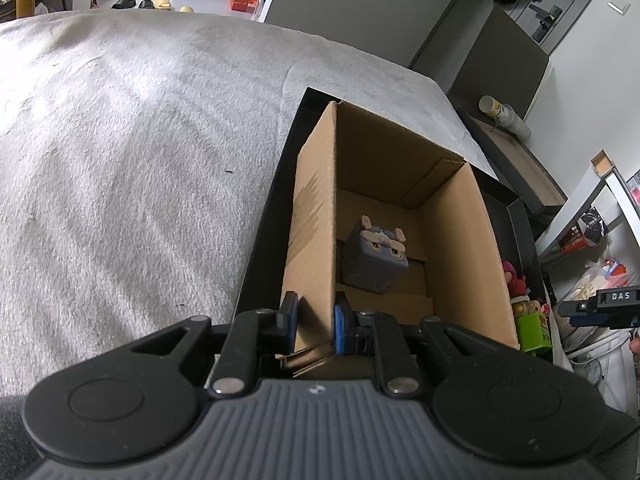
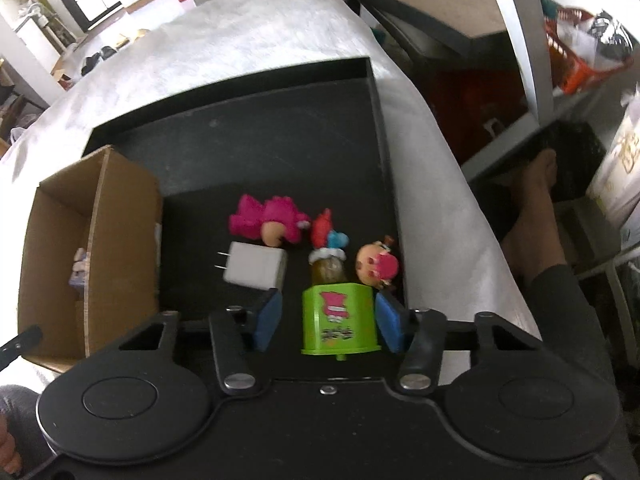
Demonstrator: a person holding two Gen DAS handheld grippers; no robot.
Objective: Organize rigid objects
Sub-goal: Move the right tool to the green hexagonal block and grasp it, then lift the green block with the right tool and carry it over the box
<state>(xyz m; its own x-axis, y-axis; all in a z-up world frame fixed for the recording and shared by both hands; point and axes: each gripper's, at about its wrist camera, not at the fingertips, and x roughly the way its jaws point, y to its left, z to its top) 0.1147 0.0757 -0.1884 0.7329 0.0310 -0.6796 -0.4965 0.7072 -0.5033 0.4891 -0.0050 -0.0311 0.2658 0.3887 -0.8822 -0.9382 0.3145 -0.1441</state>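
Observation:
My left gripper (image 1: 315, 324) is shut on the near left wall of an open cardboard box (image 1: 400, 160). A grey cube toy with a face (image 1: 376, 260) lies inside the box. The box stands in a black tray (image 2: 260, 128). My right gripper (image 2: 329, 320) points down into the tray, its blue pads (image 2: 268, 316) on either side of a green toy block (image 2: 338, 320). A gap shows at the left pad, so it is open. Behind the block lie a white charger plug (image 2: 256, 266), a pink plush toy (image 2: 266, 222), a red-and-blue figure (image 2: 326, 240) and a round-headed doll (image 2: 376, 266).
The tray rests on a grey fleece blanket (image 1: 140, 140) that covers a wide surface. The tray's far half (image 2: 280, 152) is bare. To the right are shelves with clutter (image 2: 580, 60) and a person's foot (image 2: 536, 200).

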